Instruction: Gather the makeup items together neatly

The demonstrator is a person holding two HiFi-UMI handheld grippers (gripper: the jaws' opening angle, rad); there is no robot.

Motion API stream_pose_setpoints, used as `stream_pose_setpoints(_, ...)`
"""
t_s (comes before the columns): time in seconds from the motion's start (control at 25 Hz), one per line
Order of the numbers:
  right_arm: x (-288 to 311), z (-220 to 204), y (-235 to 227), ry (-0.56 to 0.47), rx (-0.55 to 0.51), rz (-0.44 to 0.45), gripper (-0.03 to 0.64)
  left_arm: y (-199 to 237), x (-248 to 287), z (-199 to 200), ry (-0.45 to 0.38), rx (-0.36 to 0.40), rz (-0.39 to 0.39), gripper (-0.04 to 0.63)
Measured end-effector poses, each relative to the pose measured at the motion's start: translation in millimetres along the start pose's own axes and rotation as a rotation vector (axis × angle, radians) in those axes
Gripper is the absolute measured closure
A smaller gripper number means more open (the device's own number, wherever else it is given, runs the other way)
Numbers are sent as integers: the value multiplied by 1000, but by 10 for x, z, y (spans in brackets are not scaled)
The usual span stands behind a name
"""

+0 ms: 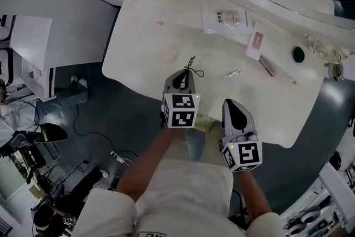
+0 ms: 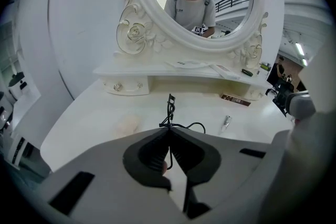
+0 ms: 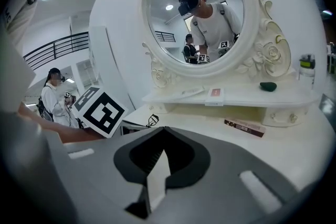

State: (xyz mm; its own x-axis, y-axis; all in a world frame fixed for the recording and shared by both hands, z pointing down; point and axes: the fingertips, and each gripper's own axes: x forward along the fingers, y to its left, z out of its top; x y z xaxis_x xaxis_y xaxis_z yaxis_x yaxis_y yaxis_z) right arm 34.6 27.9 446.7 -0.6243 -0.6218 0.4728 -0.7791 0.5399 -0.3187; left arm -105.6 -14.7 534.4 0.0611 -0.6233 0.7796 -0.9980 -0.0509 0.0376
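Note:
My left gripper [image 1: 187,71] [image 2: 169,129] is shut on a black eyelash curler [image 1: 192,64] [image 2: 170,110], held a little above the white dressing table [image 1: 138,36]. The curler's handle loop [image 2: 196,125] sticks out to the right of the tips. My right gripper [image 1: 232,102] [image 3: 164,128] is shut with nothing in it, near the table's front edge. On the tabletop lie a small silver tube [image 1: 233,72] [image 2: 226,122], a dark slim box [image 1: 267,65] [image 2: 236,100] [image 3: 244,127] and a pale round puff [image 1: 170,55] [image 2: 127,124].
A raised shelf under the oval mirror [image 2: 199,2] holds a white sachet [image 1: 227,18], a white and pink card box [image 1: 255,44] [image 3: 214,93] and a dark round item [image 1: 298,54] [image 3: 268,86]. A green-capped bottle [image 1: 333,70] [image 3: 307,65] stands at the far right.

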Motion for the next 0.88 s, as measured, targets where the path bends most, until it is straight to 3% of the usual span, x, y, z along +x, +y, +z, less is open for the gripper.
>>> stream_pose_setpoints(0.56, -269, -42, -224, -22, 23, -79, 614, -493, -150, -69, 11, 34, -64, 580)
stream_pose_setpoints(0.88, -381, -124, -322, -23, 39, -104, 614, -670, -84, -273, 64, 43, -76, 580)
